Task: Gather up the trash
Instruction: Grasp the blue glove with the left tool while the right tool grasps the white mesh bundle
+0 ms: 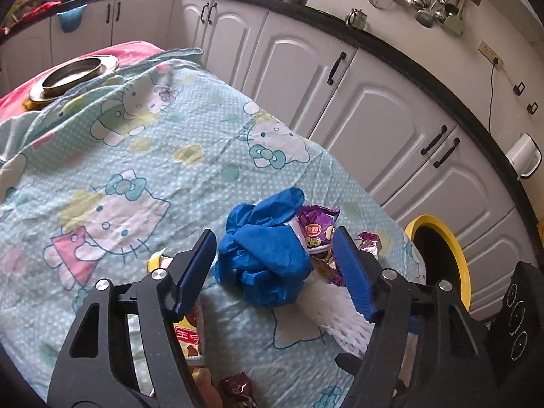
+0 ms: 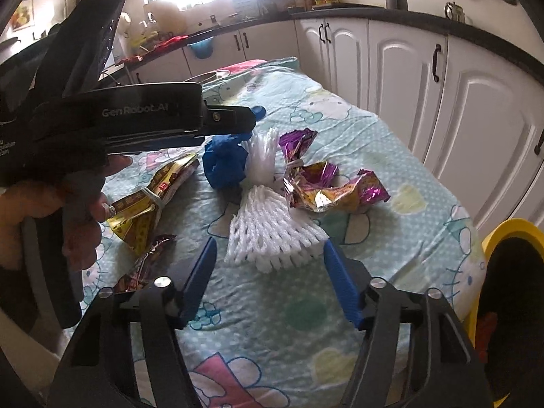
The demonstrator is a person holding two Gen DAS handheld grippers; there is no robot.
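Observation:
A crumpled blue glove (image 1: 268, 258) lies on the Hello Kitty cloth (image 1: 136, 156). My left gripper (image 1: 275, 241) is open, its blue pads on either side of the glove. The glove also shows in the right wrist view (image 2: 224, 163), under the left gripper's tip (image 2: 244, 119). A white foam net (image 2: 268, 227) lies beside it, with my open right gripper (image 2: 270, 251) just in front of it. Purple and gold wrappers (image 2: 323, 187) lie right of the net. A gold snack bag (image 2: 146, 204) lies to the left.
A yellow-rimmed black bin (image 1: 442, 265) stands off the table's right edge; it also shows in the right wrist view (image 2: 510, 292). A metal dish (image 1: 74, 74) sits at the far end. White cabinets (image 1: 374, 108) run along the right. A dark red wrapper (image 2: 142, 265) lies near me.

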